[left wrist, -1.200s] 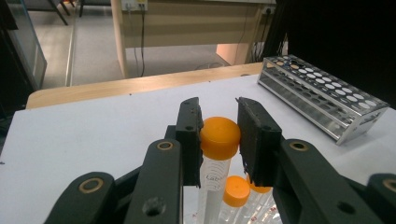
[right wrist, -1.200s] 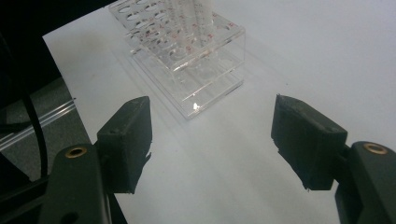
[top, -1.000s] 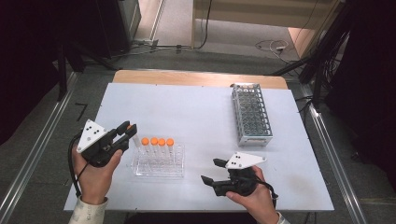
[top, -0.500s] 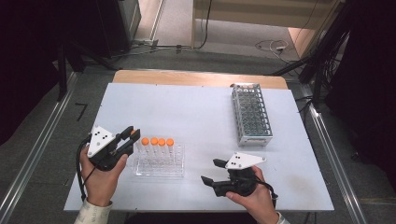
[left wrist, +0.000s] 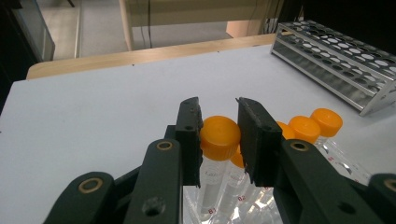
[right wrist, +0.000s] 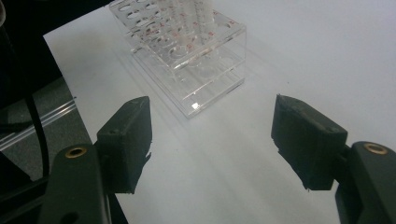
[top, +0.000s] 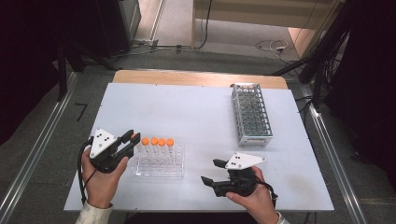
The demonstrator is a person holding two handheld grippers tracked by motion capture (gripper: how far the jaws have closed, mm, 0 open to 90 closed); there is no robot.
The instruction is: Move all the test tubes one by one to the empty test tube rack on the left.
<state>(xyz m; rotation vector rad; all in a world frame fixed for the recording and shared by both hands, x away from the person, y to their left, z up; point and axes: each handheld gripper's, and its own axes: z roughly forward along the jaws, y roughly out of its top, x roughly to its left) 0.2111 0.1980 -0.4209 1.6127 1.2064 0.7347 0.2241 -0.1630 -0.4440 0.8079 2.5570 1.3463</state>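
Five orange-capped tubes (top: 157,142) stand in a row along the back of a clear plastic rack (top: 159,161) on the white table (top: 187,107), toward the left front corner. The left tongs (top: 132,140) are clamped on the cap of the leftmost tube (left wrist: 219,137); in the left gripper view both black pads squeeze that orange cap from the sides, and the tube is upright in its hole.

Labels: there's small red printing on the tube bodies, and I can make out something like "83" near the bottom of two of them, plus faint grey text on the gripped one that's too blurry to read. No brand that I can pick out anywhere.

Right tongs (top: 211,171) sit low over the table near the front edge, right of the clear rack and a bit apart from it, jaws spread wide with nothing between them. In the right gripper view they look past bare table at the rack's corner (right wrist: 196,56).

Further back on the right is a metal rack (top: 251,114) with a grid of round holes, lying along the table's far right side, well apart from both hands. No tubes that I can see in it.
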